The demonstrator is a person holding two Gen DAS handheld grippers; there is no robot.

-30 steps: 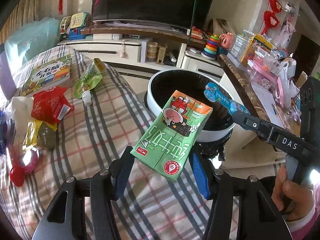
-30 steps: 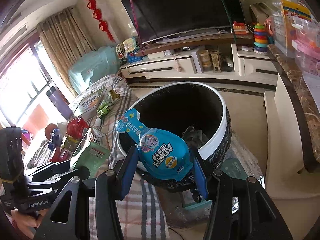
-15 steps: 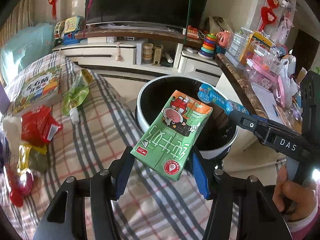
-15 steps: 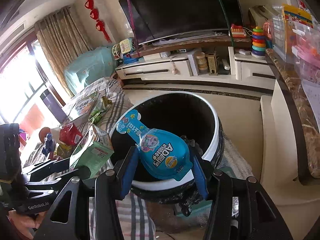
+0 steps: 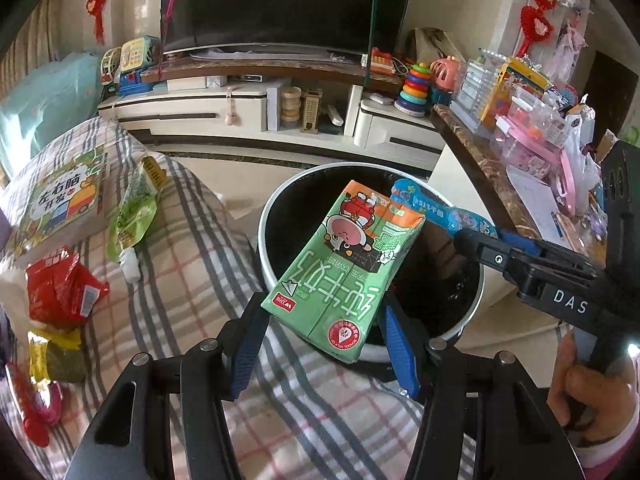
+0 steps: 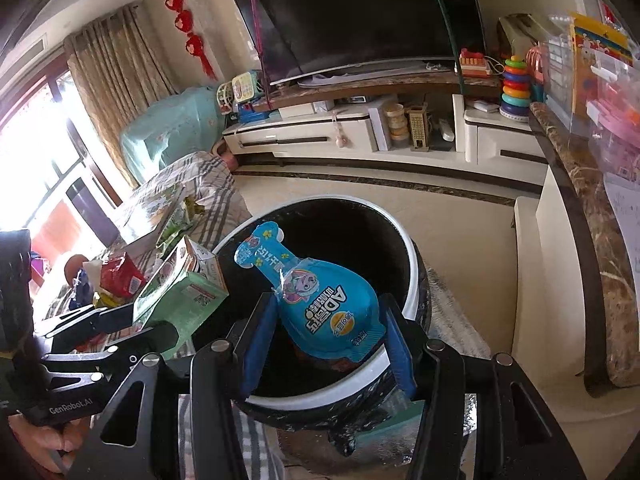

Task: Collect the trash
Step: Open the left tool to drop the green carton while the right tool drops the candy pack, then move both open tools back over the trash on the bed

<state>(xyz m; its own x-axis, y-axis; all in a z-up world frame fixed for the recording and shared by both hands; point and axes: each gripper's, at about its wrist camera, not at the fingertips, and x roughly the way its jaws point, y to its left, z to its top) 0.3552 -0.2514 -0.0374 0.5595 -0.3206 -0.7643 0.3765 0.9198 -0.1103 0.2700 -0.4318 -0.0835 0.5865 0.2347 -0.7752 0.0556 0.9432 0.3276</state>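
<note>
My left gripper (image 5: pixel 324 344) is shut on a green milk carton (image 5: pixel 344 264) and holds it over the near rim of the round black trash bin (image 5: pixel 268 240). My right gripper (image 6: pixel 326 340) is shut on a blue bottle-shaped snack pouch (image 6: pixel 320 300) held over the bin (image 6: pixel 408 248). The pouch (image 5: pixel 432 208) and right gripper show at right in the left wrist view; the carton (image 6: pixel 180 292) shows at left in the right wrist view.
On the plaid-covered table (image 5: pixel 192 248) lie a green pouch (image 5: pixel 134 208), a red wrapper (image 5: pixel 60 288), a yellow-green wrapper (image 5: pixel 56 356) and a picture book (image 5: pixel 60 200). A TV cabinet (image 5: pixel 248 116) stands behind, a marble counter (image 5: pixel 480 168) with toys at right.
Both grippers have moved forward over the bin with their items still held. The carton now covers more of the bin's opening; the pouch hangs above its inside.
</note>
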